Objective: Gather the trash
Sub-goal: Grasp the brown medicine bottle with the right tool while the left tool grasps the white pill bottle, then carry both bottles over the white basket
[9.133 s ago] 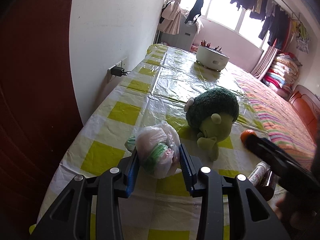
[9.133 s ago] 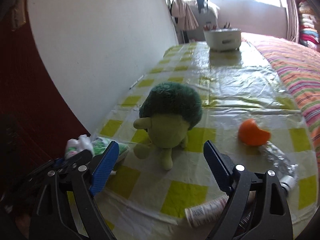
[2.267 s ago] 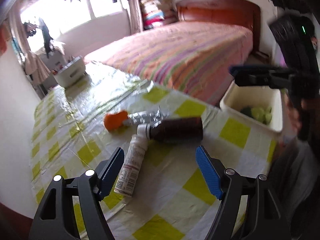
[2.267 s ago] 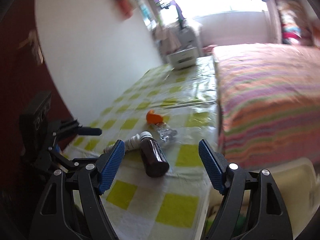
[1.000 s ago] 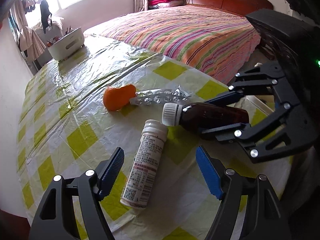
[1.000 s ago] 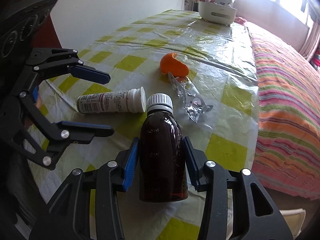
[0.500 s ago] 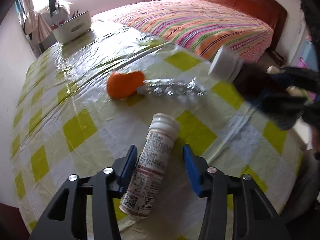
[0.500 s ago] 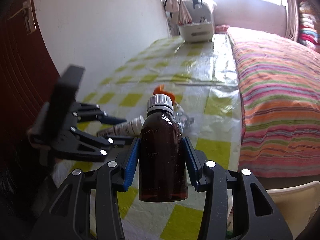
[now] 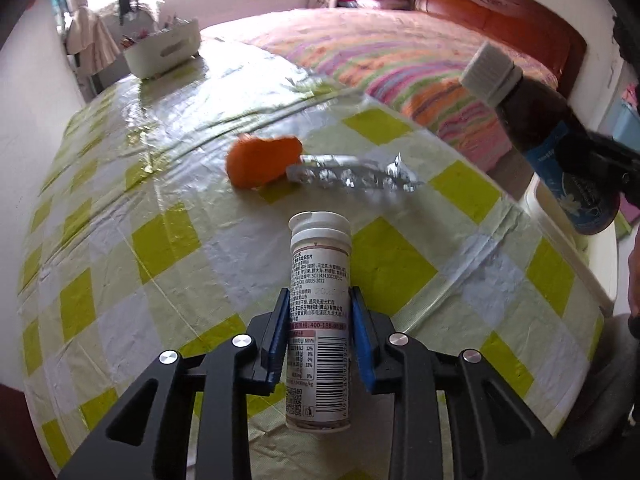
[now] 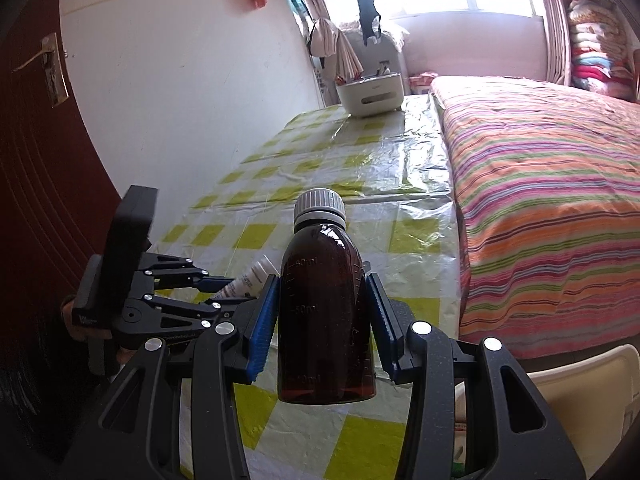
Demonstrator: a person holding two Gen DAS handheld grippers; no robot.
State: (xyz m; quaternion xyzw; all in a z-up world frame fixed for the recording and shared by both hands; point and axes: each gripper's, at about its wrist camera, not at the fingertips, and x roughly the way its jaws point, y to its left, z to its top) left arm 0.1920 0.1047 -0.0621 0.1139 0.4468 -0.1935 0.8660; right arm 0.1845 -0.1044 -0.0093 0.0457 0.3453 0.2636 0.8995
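Left view: my left claw (image 9: 320,332) is closing on the white tube (image 9: 319,320) lying on the table (image 9: 168,240), may roll out; right view: my right claw (image 10: 326,320) clamps the brown bottle (image 10: 326,312) aloft, smooth glass could slip before the bin (image 10: 580,372)

The left hand-held gripper (image 9: 320,330) is closing on a white tablet tube (image 9: 320,320) (label up) lying on the checked desk (image 9: 168,240), orange peel (image 9: 262,160) beyond.
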